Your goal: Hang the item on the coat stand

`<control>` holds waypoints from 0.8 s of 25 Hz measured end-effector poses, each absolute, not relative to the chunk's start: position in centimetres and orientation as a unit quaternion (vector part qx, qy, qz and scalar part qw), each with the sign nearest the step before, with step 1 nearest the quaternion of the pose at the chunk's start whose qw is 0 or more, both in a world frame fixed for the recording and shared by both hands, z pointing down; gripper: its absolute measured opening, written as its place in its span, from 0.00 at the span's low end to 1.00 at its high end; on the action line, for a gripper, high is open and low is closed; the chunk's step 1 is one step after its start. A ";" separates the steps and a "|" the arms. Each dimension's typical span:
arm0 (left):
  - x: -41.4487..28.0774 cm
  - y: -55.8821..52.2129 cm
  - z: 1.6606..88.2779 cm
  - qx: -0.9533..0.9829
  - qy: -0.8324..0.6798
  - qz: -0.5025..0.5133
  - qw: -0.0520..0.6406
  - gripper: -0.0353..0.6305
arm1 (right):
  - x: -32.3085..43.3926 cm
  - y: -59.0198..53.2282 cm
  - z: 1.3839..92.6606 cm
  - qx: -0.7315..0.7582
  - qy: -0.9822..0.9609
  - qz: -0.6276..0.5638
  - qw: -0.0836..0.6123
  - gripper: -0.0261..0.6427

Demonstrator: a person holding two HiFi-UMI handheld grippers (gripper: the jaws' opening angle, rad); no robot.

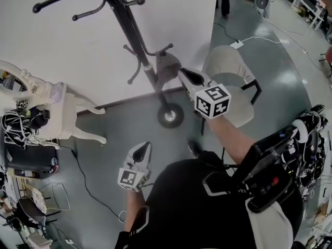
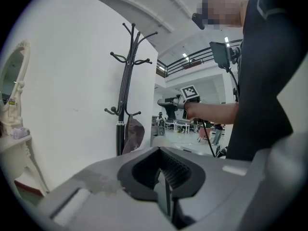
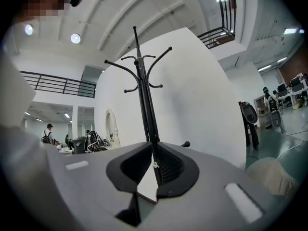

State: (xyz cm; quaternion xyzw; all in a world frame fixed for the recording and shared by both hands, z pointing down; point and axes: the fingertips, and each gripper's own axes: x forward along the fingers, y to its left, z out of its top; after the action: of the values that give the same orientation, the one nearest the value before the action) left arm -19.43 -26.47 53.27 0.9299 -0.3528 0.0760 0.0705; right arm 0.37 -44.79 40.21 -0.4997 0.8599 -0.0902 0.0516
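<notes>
A black coat stand [image 1: 136,32] rises in front of a white wall panel, on a round base [image 1: 170,116]. A grey-brown item [image 1: 167,66] hangs from one of its low hooks; in the left gripper view the item [image 2: 134,134] hangs against the pole [image 2: 126,90]. My right gripper [image 1: 183,73] is held just right of the item, its jaws drawn together with nothing between them. In its own view the right gripper [image 3: 154,154] points up along the pole [image 3: 144,95]. My left gripper [image 1: 147,146] hangs lower over the floor, shut and empty [image 2: 161,156].
A white ornate dressing table [image 1: 54,110] with an oval mirror stands at the left, with bags and a wire rack [image 1: 52,195] in front of it. A beige chair [image 1: 231,69] sits right of the stand. Cables trail over the grey floor [image 1: 114,139].
</notes>
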 end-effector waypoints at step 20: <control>-21.2 -23.2 53.8 0.939 -0.332 0.066 0.069 0.09 | -3.7 -37.5 36.0 -0.490 0.870 -0.048 0.044 0.05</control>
State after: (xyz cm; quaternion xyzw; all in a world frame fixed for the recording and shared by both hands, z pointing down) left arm -21.16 -23.18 53.85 0.9386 -0.3316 0.0655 0.0689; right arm -3.67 -37.53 36.02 -0.4895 0.8695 -0.0484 0.0443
